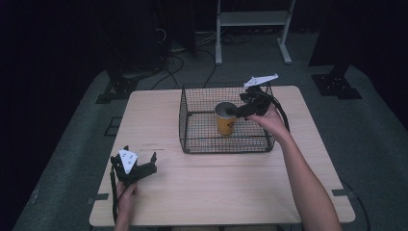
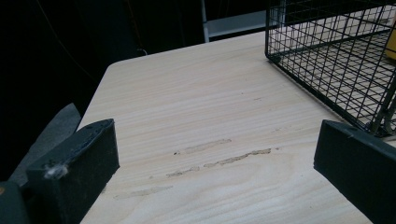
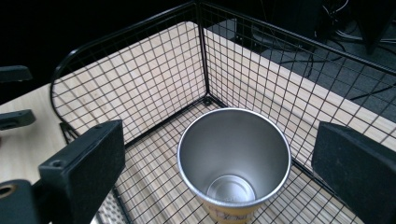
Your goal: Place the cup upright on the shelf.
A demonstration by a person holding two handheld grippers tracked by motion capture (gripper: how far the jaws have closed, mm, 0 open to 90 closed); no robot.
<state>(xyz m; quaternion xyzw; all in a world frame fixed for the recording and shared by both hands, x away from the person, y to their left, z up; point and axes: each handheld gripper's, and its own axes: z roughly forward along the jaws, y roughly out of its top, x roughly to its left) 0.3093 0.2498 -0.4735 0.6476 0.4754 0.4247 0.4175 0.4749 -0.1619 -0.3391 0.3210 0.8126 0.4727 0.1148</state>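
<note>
- Dark room, grey floor, cables and a white rack leg behind; pale wooden table (image 1: pixel 216 187) in the middle of the high view.
- Left gripper (image 1: pixel 139 168): rests low near the table's front-left corner, held by the left hand (image 1: pixel 126 195). Jaws wide apart, holding nothing.
- Left gripper view: bare wood with a few scuff marks (image 2: pixel 219 156) between the jaws; table's far-left edge in sight, basket corner at upper right. Open tabletop all round this gripper.
- Wire basket (image 1: pixel 185 120): black mesh, open top, on the table's far half, well apart from the left gripper.
- Cup (image 1: pixel 225 118): yellow outside, upright on the basket floor, about mid-basket.
- Right gripper view: cup's metal inside, empty, a detail the high view leaves unclear.
- Right gripper (image 1: pixel 243 109): above the basket's right part, just beside the cup's rim. Jaws spread, 1 either side of the cup and above it, not touching it.
</note>
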